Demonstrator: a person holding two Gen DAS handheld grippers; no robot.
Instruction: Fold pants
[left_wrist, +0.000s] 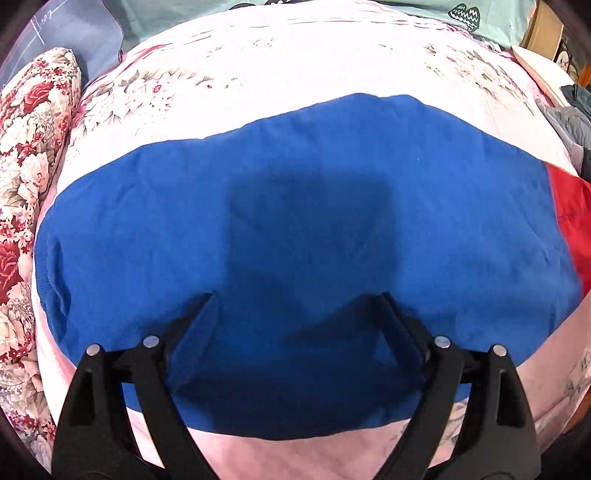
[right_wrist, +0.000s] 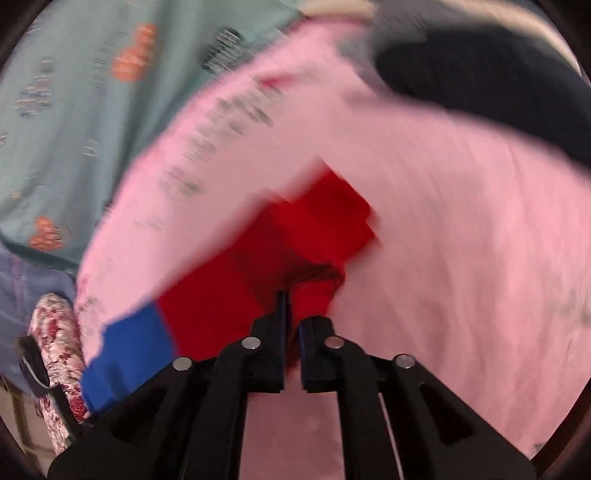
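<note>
The pants lie spread on a pink floral bed sheet (left_wrist: 280, 70). Their blue part (left_wrist: 295, 206) fills the middle of the left wrist view, with the red part (left_wrist: 570, 218) at the right edge. My left gripper (left_wrist: 297, 295) is open, just above the blue cloth, fingers wide apart. In the blurred right wrist view my right gripper (right_wrist: 291, 306) is shut on the red cloth (right_wrist: 314, 236), which bunches between the fingers. The blue part (right_wrist: 125, 354) shows at lower left.
A red floral quilt roll (left_wrist: 26, 177) lies along the left of the bed. A teal patterned blanket (right_wrist: 74, 110) lies at the far side. Dark and grey clothes (left_wrist: 572, 114) sit at the right; a dark garment (right_wrist: 498, 81) shows at upper right.
</note>
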